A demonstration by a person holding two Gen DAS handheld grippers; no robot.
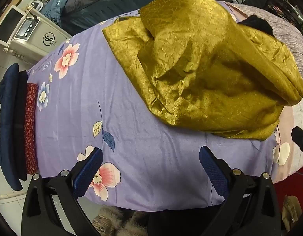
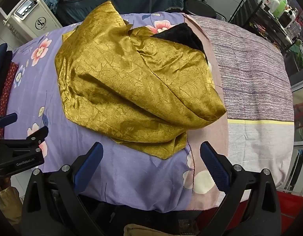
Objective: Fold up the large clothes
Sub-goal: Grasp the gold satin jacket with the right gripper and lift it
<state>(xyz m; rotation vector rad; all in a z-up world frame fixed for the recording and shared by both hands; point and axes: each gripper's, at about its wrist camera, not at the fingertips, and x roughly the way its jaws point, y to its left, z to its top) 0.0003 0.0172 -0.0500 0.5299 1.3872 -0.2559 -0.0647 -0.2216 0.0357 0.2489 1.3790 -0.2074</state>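
Observation:
A large shiny gold garment lies crumpled in a heap on the table, which is covered by a purple flowered sheet. It also shows in the right wrist view, with a black cloth peeking out behind it. My left gripper is open and empty above the sheet's near edge, short of the garment. My right gripper is open and empty just in front of the garment's near corner. The left gripper also shows at the left edge of the right wrist view.
A stack of folded clothes, navy and red patterned, sits at the table's left end. A striped grey-purple cover spreads over the right part. A white machine stands at the far left, a black rack with bottles at the far right.

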